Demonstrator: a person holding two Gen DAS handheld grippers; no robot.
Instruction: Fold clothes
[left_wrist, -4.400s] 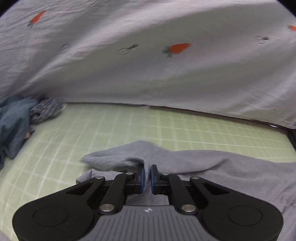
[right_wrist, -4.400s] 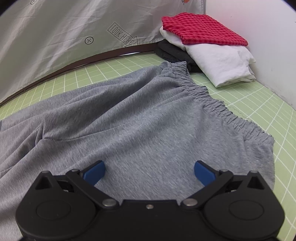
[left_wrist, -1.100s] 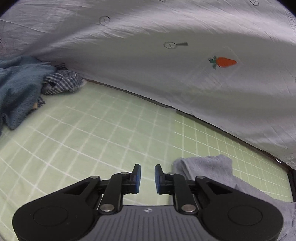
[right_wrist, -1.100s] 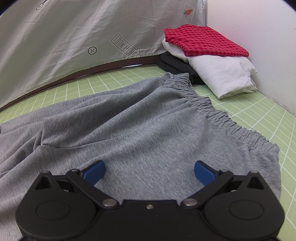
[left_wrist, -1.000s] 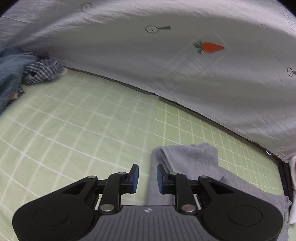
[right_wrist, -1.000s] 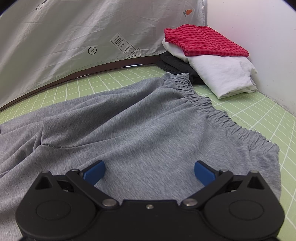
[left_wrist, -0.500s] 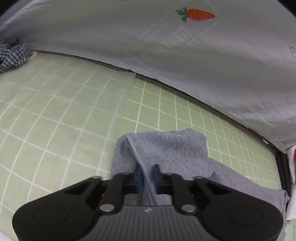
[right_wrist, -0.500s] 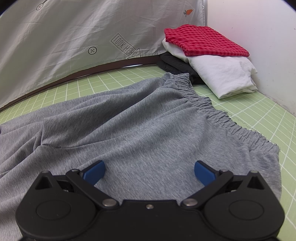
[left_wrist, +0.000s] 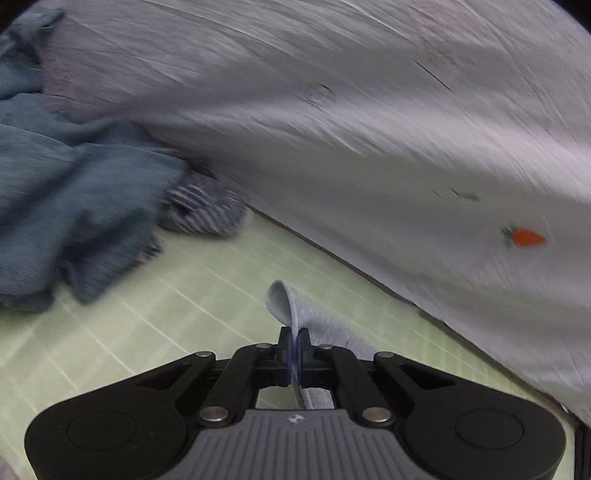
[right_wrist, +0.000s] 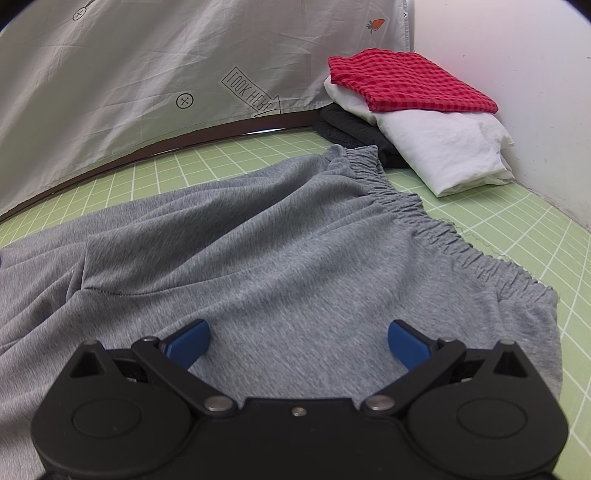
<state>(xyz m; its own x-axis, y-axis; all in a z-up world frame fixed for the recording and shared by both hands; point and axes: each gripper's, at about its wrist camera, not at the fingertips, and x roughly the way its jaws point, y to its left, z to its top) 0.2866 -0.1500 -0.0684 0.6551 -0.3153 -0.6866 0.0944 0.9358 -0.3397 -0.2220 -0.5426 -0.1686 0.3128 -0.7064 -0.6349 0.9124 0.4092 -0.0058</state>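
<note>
Grey sweatpants (right_wrist: 280, 254) lie spread on the green grid mat (right_wrist: 517, 221), elastic waistband toward the right. My right gripper (right_wrist: 297, 341) hovers open just above the seat of the pants, with nothing between its blue pads. In the left wrist view my left gripper (left_wrist: 294, 334) is shut on the hem of a grey pant leg (left_wrist: 295, 314), which stands up lifted off the mat (left_wrist: 184, 302) and trails away to the right. The picture there is blurred by motion.
A folded stack stands at the back right: red checked cloth (right_wrist: 406, 79) on white cloth (right_wrist: 443, 147) over a dark garment (right_wrist: 351, 129). A crumpled blue garment (left_wrist: 66, 192) and a striped one (left_wrist: 203, 210) lie at the left. A grey printed sheet (left_wrist: 369, 129) hangs behind.
My left gripper closed on the pant-leg hem, lifted it and swung left toward the blue clothes pile. The right gripper has stayed still and open.
</note>
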